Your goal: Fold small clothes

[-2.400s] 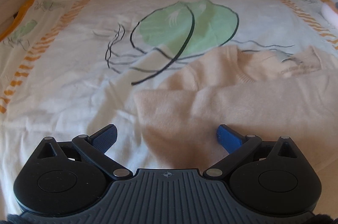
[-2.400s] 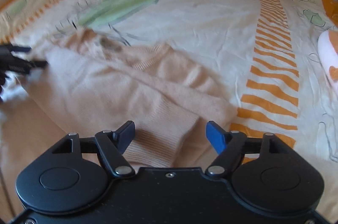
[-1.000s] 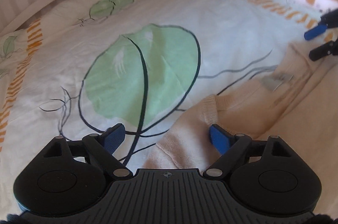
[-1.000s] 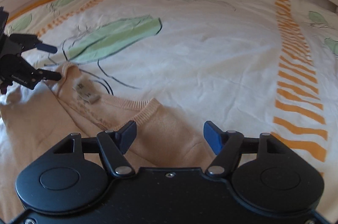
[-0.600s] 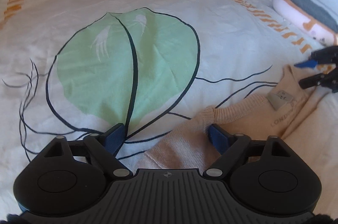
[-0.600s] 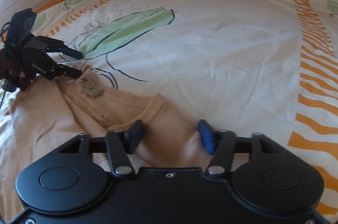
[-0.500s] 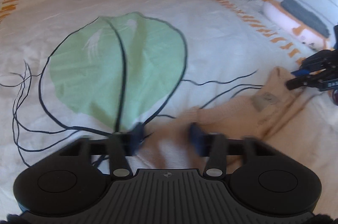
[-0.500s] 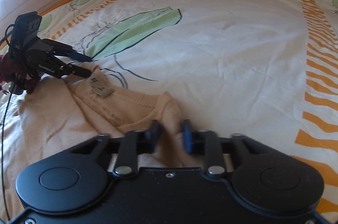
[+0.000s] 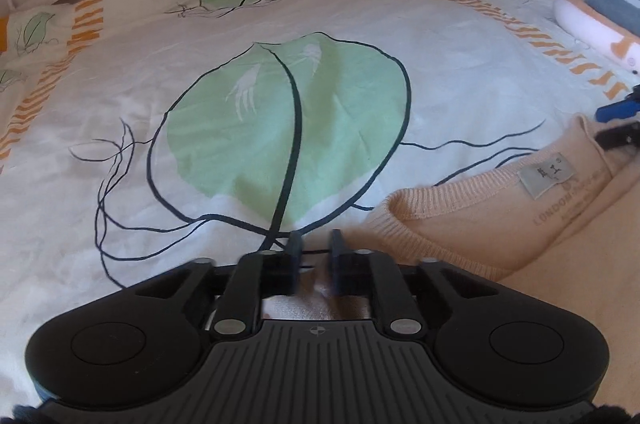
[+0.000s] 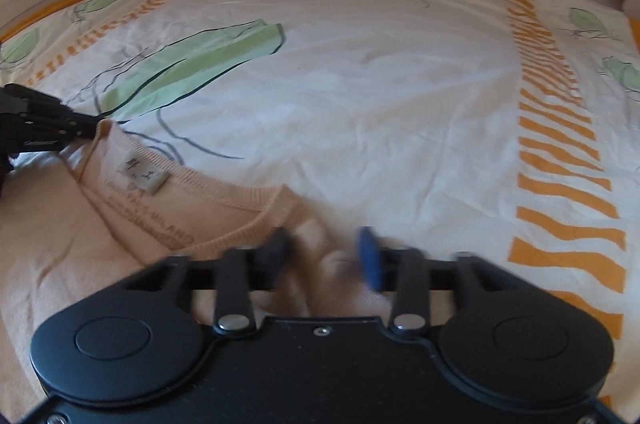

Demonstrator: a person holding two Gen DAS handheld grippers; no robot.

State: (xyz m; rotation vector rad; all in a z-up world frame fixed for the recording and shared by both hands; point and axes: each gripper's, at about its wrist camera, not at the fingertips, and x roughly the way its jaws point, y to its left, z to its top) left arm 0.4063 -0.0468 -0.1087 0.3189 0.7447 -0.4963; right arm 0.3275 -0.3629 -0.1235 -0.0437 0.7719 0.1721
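The peach sweater (image 9: 520, 224) lay flat on the bed, neckline up, its ribbed collar (image 9: 448, 193) and grey neck label (image 9: 546, 175) running between the two sets of jaws. In the left wrist view the left gripper (image 9: 314, 252) had its jaws drawn almost together at the shoulder corner of the sweater, with pale knit showing in the narrow gap between them and just behind them; they appeared clamped on that edge. The collar curved away just to the right of these jaws, and the label lay farther right, beyond it.

In the right wrist view the right gripper (image 10: 326, 256) was blurred, its jaws a moderate gap apart, with a bunched fold of the sweater (image 10: 120, 224) rising between them. The blur hid whether the pads pressed the cloth, so I cannot tell if they held it. The label (image 10: 144, 175) lay ahead and to the left of these jaws.

Under everything spread the white duvet (image 10: 380, 95), printed with green leaves (image 9: 288, 131) and orange stripes (image 10: 560, 143). Far right of the left jaws lay a white bolster (image 9: 588, 23).
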